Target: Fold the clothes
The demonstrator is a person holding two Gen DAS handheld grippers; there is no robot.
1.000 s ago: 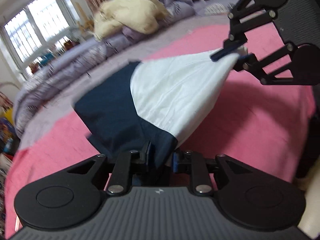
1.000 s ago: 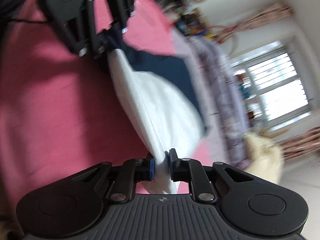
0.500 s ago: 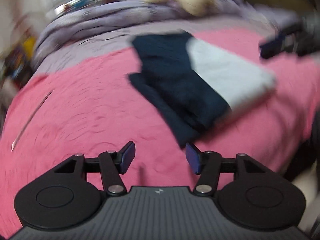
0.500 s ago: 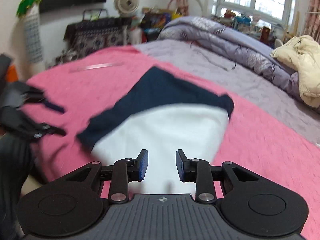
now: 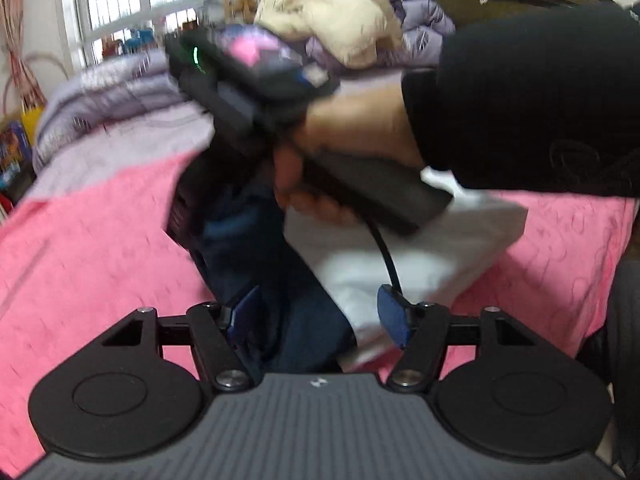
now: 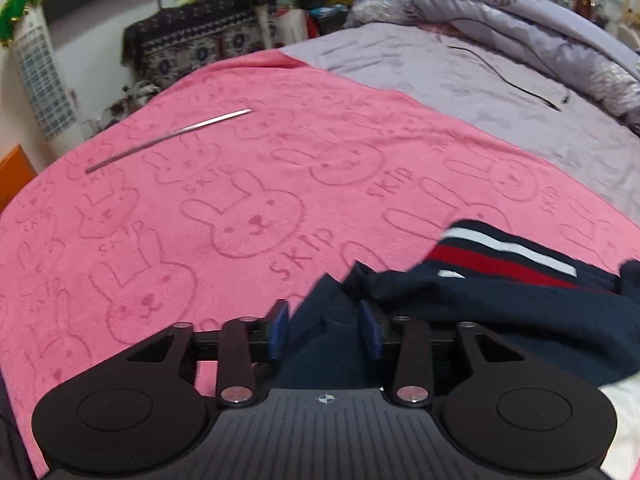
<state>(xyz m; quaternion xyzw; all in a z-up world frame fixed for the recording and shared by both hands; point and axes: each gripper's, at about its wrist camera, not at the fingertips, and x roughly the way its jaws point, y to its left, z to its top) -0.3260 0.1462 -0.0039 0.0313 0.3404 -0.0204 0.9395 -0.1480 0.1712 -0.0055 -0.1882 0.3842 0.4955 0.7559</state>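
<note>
Both tools stand apart: our left gripper (image 5: 320, 314) and right gripper (image 6: 324, 330) have just been opening, pads hovering over cloth without pressing it. We see the navy-and-white garment (image 5: 400, 264) lying folded on the pink blanket (image 6: 200, 184), whose embossed rabbits carry the word "SKIP". A thin metal rod (image 6: 168, 136) lies well apart.
</note>
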